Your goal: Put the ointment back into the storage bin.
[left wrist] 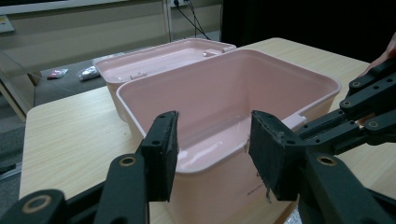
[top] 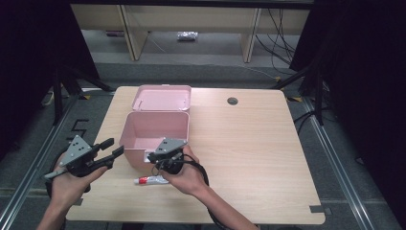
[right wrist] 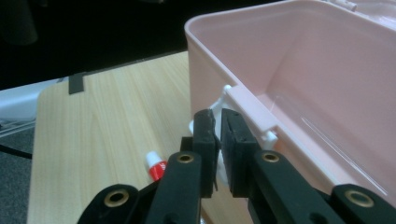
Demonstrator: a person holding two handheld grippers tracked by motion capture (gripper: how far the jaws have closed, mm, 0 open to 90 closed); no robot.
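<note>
your right gripper (right wrist: pixel 218 135) sits at the front wall of the pink box (top: pixel 154 129), its 2 jaws nearly together with just a narrow slit between them, right against the white latch (right wrist: pixel 223 100); whether they pinch it, you cannot tell. the tube (top: pixel 151 180) lies on the table (top: pixel 249 143) just below that gripper. your left gripper (left wrist: pixel 212 149) hangs by the box's left corner, jaws wide with nothing between them. beyond both grippers, the box stands open, its lid (top: pixel 162 98) folded back flat.
</note>
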